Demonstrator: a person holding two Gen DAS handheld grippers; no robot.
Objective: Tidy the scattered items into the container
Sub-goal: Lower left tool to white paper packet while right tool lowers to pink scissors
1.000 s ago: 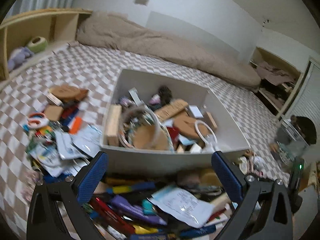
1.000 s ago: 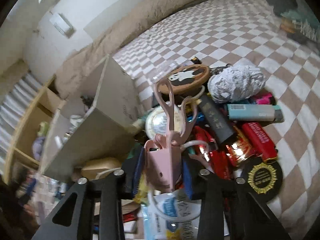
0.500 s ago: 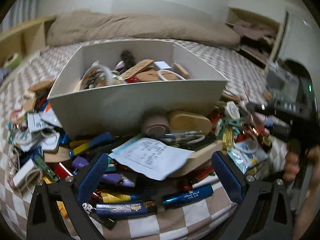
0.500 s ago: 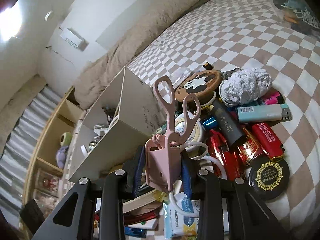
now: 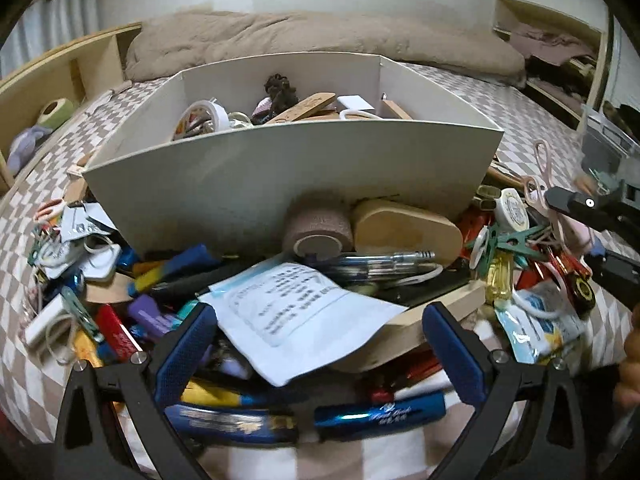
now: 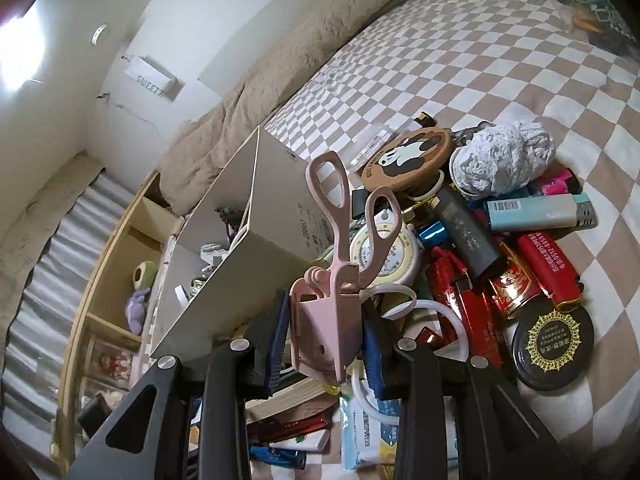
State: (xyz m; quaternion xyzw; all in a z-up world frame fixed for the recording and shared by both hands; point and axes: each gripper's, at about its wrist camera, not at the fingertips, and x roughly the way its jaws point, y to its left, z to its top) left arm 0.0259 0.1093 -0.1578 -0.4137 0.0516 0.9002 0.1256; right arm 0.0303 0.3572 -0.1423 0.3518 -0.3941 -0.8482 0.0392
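While the right hand-held gripper (image 6: pixel 326 334) stays clamped on the pink scissors (image 6: pixel 340 256) beside the container (image 5: pixel 296 176), the left hand-held gripper (image 5: pixel 320 344), jaws wide and empty, has dropped toward the near pile. White paper packet (image 5: pixel 296 312) lies between its fingers, likely next pick; scissors still need lifting over the container's right wall.

checkered brown-and-white bedspread (image 6: pixel 460 60) underneath, rumpled tan blanket (image 5: pixel 320 36) along white wall (image 6: pixel 120 12) ahead, wooden shelf unit (image 5: pixel 60 68) with grey curtain (image 5: pixel 60 12) left.
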